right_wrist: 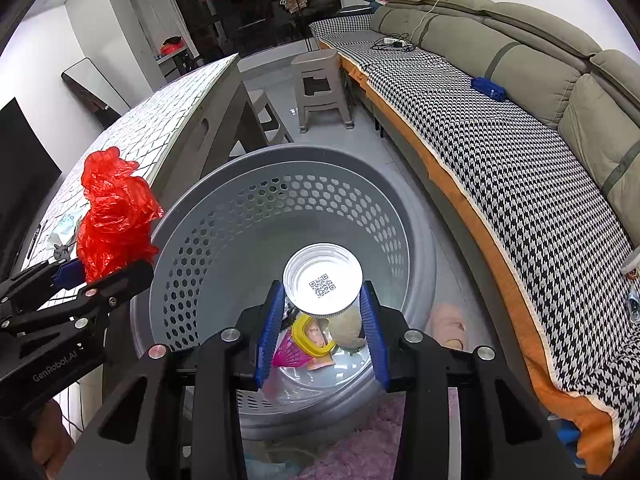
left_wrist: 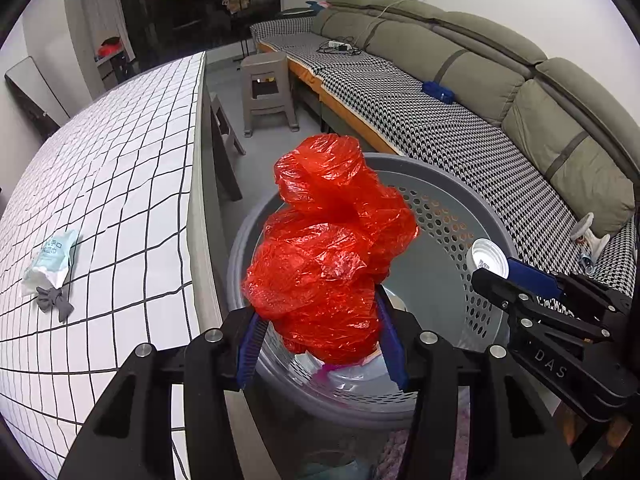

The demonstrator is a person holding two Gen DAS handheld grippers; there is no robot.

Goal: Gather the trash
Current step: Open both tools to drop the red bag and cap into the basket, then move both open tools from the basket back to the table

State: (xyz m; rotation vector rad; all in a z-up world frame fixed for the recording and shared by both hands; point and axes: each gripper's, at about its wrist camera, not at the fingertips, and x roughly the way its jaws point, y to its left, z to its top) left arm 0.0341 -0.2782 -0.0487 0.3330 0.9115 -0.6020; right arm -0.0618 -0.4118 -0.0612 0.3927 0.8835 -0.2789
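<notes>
A crumpled red plastic bag (left_wrist: 328,240) sits between the blue pads of my left gripper (left_wrist: 320,312), which is shut on its lower part. The bag hangs over the near left rim of a grey perforated basket (left_wrist: 440,168). My right gripper (right_wrist: 322,288) is shut on a round white tub (right_wrist: 322,276), bottom towards the camera with a QR code on it, above the inside of the basket (right_wrist: 280,156). Yellow and pink wrappers (right_wrist: 312,340) lie on the basket floor. From the right wrist, the left gripper (right_wrist: 104,272) and the bag (right_wrist: 116,220) show at the left.
A table with a white grid cloth (left_wrist: 100,160) stands left of the basket and bears a tissue pack (left_wrist: 52,264). A sofa with a houndstooth cover (left_wrist: 480,140) runs along the right. A grey stool (left_wrist: 266,88) stands behind, and a pink rug (right_wrist: 360,440) lies in front.
</notes>
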